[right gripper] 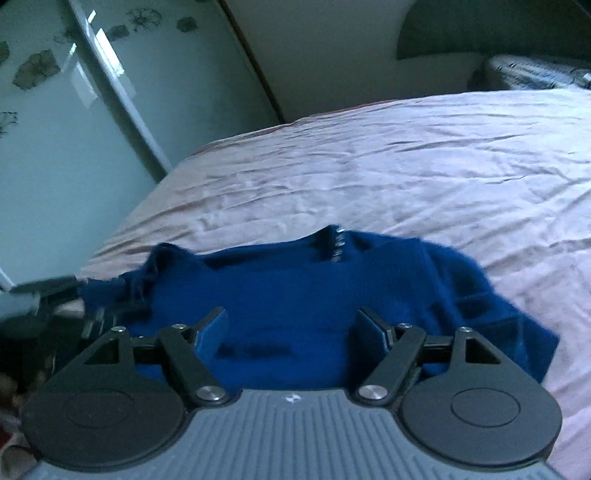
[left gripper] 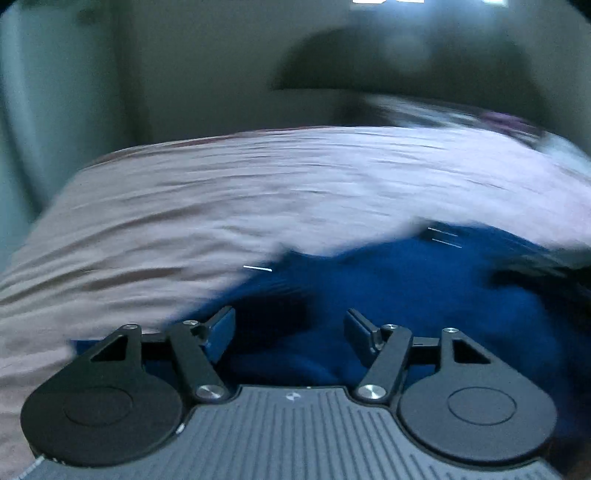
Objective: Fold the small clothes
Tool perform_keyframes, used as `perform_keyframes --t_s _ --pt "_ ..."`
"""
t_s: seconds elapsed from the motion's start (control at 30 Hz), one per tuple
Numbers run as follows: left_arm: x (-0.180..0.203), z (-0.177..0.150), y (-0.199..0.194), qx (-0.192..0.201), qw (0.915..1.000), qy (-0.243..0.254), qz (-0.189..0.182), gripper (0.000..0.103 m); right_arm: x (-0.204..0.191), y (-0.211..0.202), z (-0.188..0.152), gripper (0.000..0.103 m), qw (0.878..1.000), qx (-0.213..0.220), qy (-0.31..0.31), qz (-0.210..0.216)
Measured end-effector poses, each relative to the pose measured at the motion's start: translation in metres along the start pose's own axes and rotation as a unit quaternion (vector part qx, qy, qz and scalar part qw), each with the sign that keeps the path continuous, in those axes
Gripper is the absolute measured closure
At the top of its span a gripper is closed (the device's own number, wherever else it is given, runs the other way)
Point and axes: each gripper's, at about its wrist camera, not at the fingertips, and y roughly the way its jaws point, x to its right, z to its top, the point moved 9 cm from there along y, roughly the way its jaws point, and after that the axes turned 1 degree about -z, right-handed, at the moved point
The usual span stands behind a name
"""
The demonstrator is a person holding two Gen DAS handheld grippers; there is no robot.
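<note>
A small dark blue knitted sweater [right gripper: 288, 280] lies spread on a pale pink bedsheet [right gripper: 406, 166], its neckline with a striped label pointing away from me. My right gripper [right gripper: 291, 321] hangs just above the sweater's body, open, with nothing between its blue pads. In the left wrist view, which is blurred, the same blue sweater [left gripper: 406, 295] fills the lower right. My left gripper [left gripper: 290, 321] stands open over it, its fingers apart and empty. A blurred dark shape [right gripper: 44, 288] sits by the sweater's left sleeve in the right wrist view.
The wrinkled sheet [left gripper: 258, 184] covers the whole bed. A glass wardrobe door with flower prints [right gripper: 55, 110] stands past the bed's left edge. A patterned pillow [right gripper: 535, 74] and a dark headboard [right gripper: 480, 29] are at the far right.
</note>
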Motion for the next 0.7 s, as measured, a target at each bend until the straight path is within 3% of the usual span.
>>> perform_keyframes --t_s 0.1,0.2,0.3,0.4,0.47,0.53,0.63,0.7 --pt "-0.053 0.007 0.004 0.001 0.9927 -0.07 0.098 0.037 0.012 -0.004 0.005 0.027 0.999 0.014 0.007 -0.04" --pt "-0.079 0.002 -0.014 0.006 0.9881 -0.114 0.103 0.034 0.014 -0.015 0.007 0.027 0.996 0.034 -0.009 -0.08" --pt "-0.087 -0.012 -0.042 0.011 0.9885 -0.106 0.107 0.027 0.0 -0.029 -0.001 0.025 0.996 0.045 -0.038 -0.064" --pt "-0.083 -0.03 -0.067 0.011 0.9921 -0.103 0.07 0.024 -0.01 -0.039 -0.018 0.02 0.996 0.04 -0.064 -0.049" --pt "-0.075 -0.049 -0.084 0.002 0.9938 -0.106 0.035 0.023 -0.007 -0.051 -0.027 0.02 0.994 0.045 -0.073 -0.072" --pt "-0.068 -0.063 -0.092 -0.005 0.9942 -0.107 0.008 0.023 0.003 -0.072 -0.032 0.02 0.991 0.068 -0.066 -0.095" --pt "-0.059 -0.086 -0.096 -0.015 0.9936 -0.105 -0.037 0.023 0.015 -0.11 -0.036 0.02 0.986 0.128 -0.041 -0.096" --pt "-0.052 -0.1 -0.098 -0.02 0.9931 -0.102 -0.054 0.023 0.022 -0.128 -0.044 0.01 0.983 0.144 -0.036 -0.107"
